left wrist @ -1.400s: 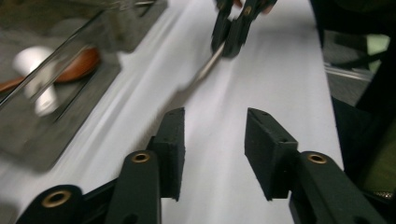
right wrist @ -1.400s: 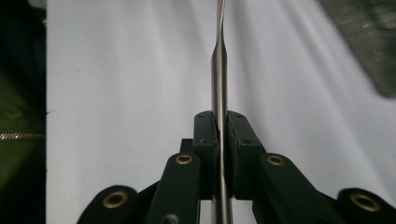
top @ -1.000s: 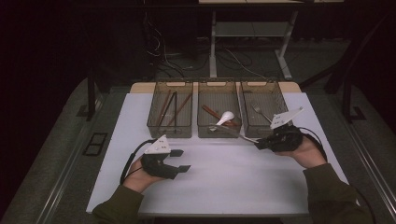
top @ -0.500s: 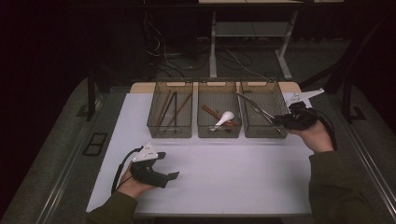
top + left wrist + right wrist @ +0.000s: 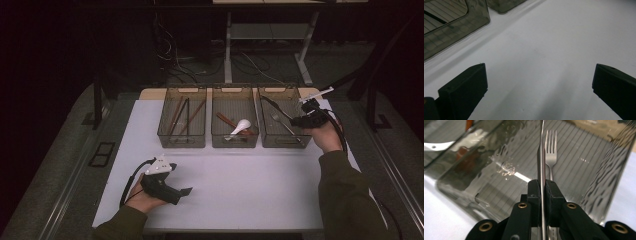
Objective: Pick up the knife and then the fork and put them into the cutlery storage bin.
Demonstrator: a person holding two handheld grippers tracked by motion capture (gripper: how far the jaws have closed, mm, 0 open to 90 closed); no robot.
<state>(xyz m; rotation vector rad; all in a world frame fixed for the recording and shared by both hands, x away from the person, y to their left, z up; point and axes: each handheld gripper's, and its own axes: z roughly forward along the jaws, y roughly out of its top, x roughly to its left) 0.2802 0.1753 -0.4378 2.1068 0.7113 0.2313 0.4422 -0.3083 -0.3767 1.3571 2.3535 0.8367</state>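
Observation:
My right gripper (image 5: 296,120) is shut on a thin metal utensil (image 5: 274,106), seen edge-on in the right gripper view (image 5: 541,157) between the pads of that gripper (image 5: 542,186). It hangs over the right bin (image 5: 280,141), where a fork (image 5: 551,150) lies on the ribbed floor. My left gripper (image 5: 186,192) rests low on the white table near the front left. Its jaws have just been opening and now stand wide apart (image 5: 540,68) with nothing between them.
Three smoky plastic bins stand in a row at the back of the white tabletop (image 5: 260,185). The left bin (image 5: 181,141) holds long sticks. The middle bin (image 5: 235,142) holds a white spoon (image 5: 242,125) and brown sticks. Bin corners (image 5: 454,32) show in the left gripper view.
My right hand has carried the utensil rightward, from in front of the bins to over the right bin. My left hand has drawn back toward the front left, and its jaws have spread wider.

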